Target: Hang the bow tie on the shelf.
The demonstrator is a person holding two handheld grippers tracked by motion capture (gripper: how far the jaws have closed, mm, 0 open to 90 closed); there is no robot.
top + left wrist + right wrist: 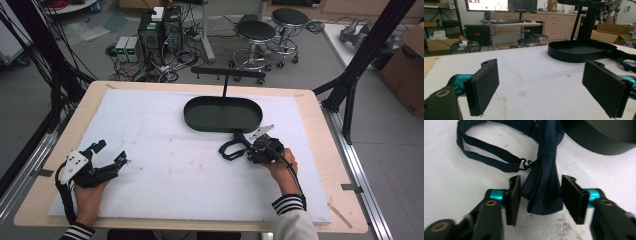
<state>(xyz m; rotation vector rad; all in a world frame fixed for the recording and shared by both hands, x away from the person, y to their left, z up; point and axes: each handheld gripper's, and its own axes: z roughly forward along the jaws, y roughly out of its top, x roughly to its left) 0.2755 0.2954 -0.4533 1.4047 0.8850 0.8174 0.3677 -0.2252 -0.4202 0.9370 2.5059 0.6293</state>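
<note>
Worktop (pixel 165 165): white sheet over a pale wooden table. Black oval tray (pixel 223 114) sits near the far edge, right of centre, long axis parallel to that edge.

Left hand (pixel 89 196) enters over the near edge by the near-left corner, forearm angled up and slightly right. Left gripper (pixel 111 151) lies low over the sheet near the left edge, aimed toward the far-right. Its jaws are spread wide; in the left gripper view only bare sheet lies between them, tray (pixel 579 50) ahead to the right.

Right hand (pixel 281 167) reaches in from the near edge, right of centre. Right gripper (pixel 247 149) points left and away, just short of the tray's near rim.

Navy bow tie (pixel 543 182) lies on the sheet just beside the tray's near wall. Its long axis runs along the gripper's line of sight, one wing between the parted jaws. The pads stand either side of the wing, not pressing it. The strap (pixel 486 155) loops off to the left, with its hook clasp (pixel 525 164) near the knot.
</note>
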